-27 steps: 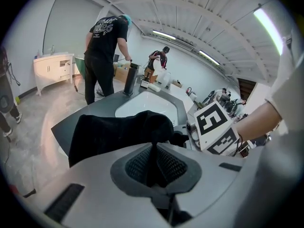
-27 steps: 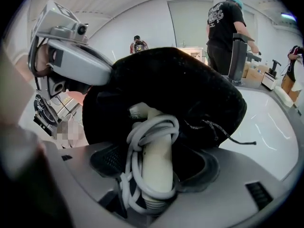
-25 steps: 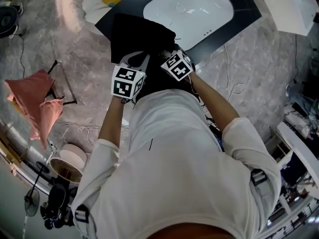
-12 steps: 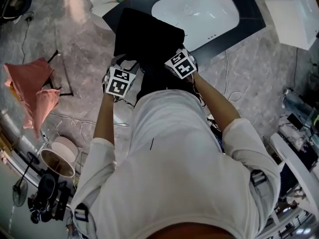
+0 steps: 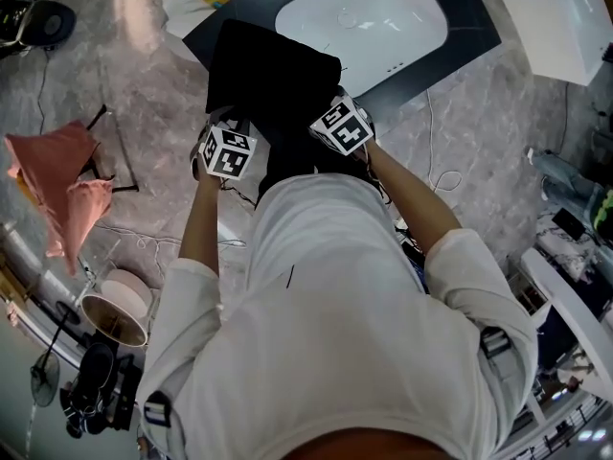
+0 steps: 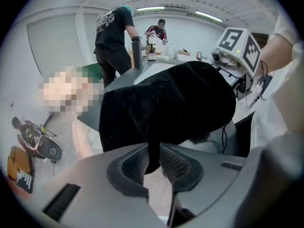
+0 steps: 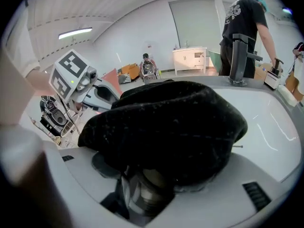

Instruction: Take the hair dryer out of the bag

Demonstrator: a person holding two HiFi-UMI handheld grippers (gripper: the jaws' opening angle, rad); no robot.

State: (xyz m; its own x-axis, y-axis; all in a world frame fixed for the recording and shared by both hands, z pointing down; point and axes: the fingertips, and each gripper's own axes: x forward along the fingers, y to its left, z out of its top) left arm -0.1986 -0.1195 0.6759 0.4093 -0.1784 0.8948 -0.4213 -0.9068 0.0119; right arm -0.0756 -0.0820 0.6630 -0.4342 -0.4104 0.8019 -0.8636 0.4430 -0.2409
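A black cloth bag (image 5: 273, 70) lies on the edge of a dark counter (image 5: 479, 17), bulging over something inside. My left gripper (image 5: 233, 123) is at the bag's near left edge. In the left gripper view the bag (image 6: 166, 103) hangs down in a fold, and the left gripper (image 6: 153, 158) has just been closing and now pinches that fold between its pads. In the right gripper view a grey round end of the hair dryer (image 7: 149, 186) shows under the bag (image 7: 171, 122). My right gripper (image 7: 142, 184) has just been closing a little and holds the dryer with wide jaws, its pads mostly hidden.
A white sink (image 5: 369, 12) is set in the counter behind the bag, with a tall faucet (image 7: 239, 58). On the floor are a pink cloth on a rack (image 5: 57, 185), a round bin (image 5: 120, 305) and cables. People (image 6: 114, 37) stand at the counter's far side.
My left gripper has shifted a little to the left along the bag's near edge. The right gripper has stayed in place at the bag.
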